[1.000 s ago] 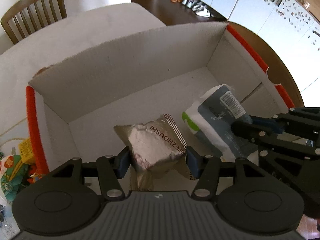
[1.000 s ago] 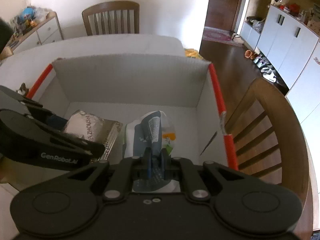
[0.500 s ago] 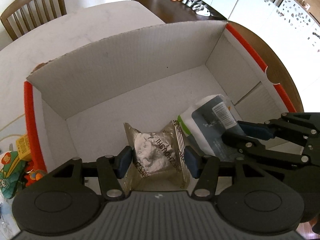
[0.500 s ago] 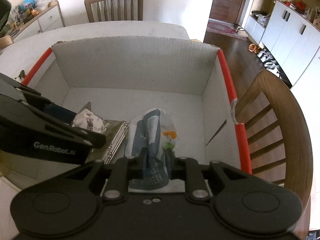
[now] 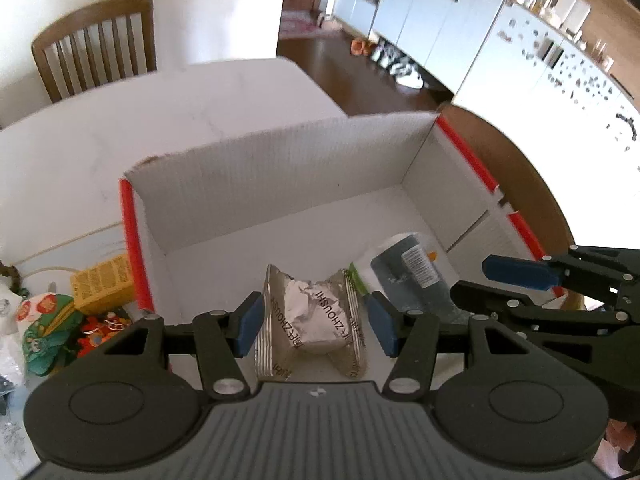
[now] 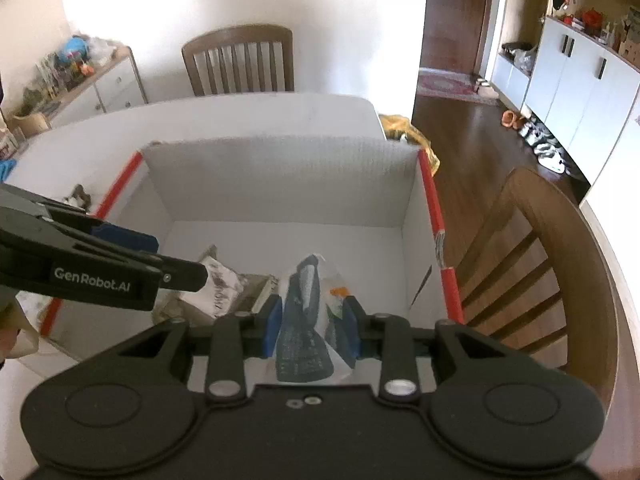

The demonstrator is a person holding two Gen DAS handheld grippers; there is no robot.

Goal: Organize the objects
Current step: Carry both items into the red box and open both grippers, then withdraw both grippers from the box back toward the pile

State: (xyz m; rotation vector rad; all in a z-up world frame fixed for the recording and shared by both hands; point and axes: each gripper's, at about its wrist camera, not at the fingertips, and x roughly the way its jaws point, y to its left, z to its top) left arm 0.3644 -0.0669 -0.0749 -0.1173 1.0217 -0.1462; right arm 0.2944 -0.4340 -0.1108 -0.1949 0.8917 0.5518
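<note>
A white cardboard box (image 5: 280,176) with red-taped edges stands on the white table; it also shows in the right wrist view (image 6: 280,172). On its floor lie a silver foil packet (image 5: 312,320) and a white-and-grey pouch (image 5: 416,276). My left gripper (image 5: 314,326) is open above the packet, fingers apart on either side without touching it. My right gripper (image 6: 310,330) is open, its fingers wide of the pouch (image 6: 310,312), which rests in the box. The foil packet (image 6: 216,288) lies left of the pouch.
Colourful snack packs and a yellow box (image 5: 100,284) lie on the table left of the cardboard box. A wooden chair (image 6: 532,264) stands close at the right, another (image 6: 240,60) at the table's far side. A white table top (image 5: 160,120) extends behind the box.
Both grippers have opened and let go of the foil packet and the pouch, which now lie on the box floor. Both grippers have risen and drawn back.
</note>
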